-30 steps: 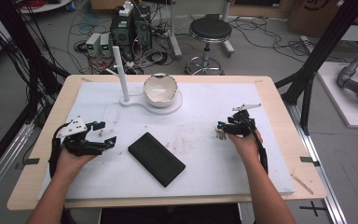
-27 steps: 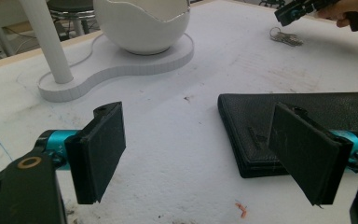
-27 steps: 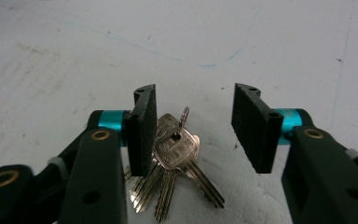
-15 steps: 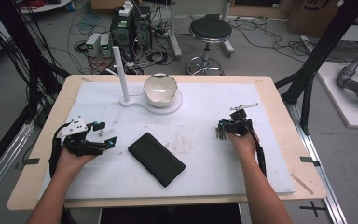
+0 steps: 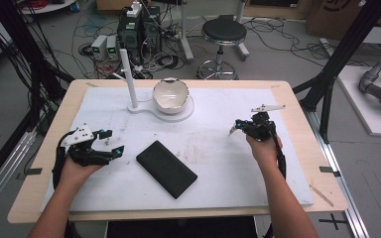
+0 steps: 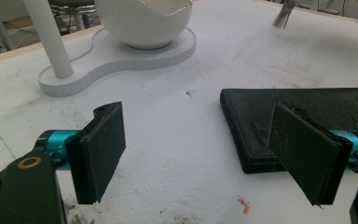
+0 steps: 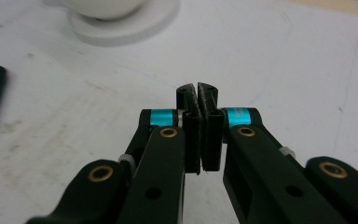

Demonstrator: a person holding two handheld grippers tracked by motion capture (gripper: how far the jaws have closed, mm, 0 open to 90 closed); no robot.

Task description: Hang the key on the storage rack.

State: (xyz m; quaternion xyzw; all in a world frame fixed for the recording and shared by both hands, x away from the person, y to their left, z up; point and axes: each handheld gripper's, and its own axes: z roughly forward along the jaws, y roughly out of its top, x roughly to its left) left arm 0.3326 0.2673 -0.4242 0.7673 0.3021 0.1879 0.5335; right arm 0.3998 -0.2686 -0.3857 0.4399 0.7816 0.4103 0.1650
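Observation:
My right gripper [image 5: 239, 126] is over the right half of the white mat [image 5: 228, 163], a little above it. Its jaws are shut, pads together in the right gripper view [image 7: 198, 93]. A small grey thing [image 5: 233, 131] hangs at its tip and also appears far off in the left gripper view [image 6: 283, 11]. I cannot tell what this thing is. My left gripper [image 5: 113, 142] rests at the left, open with nothing between its pads [image 6: 200, 149]. A flat black case [image 5: 166, 168] lies on the mat just right of it.
A white bowl [image 5: 170, 92] sits on a white stand base [image 5: 144, 108] with an upright post [image 5: 128, 77] at the back of the mat. Behind the table's far edge are a stool [image 5: 223, 32] and electronics boxes [image 5: 139, 29]. Black frame posts flank the table.
My right gripper has risen slightly, and the small grey thing has come up at its tip. The left hand and the black case have stayed put.

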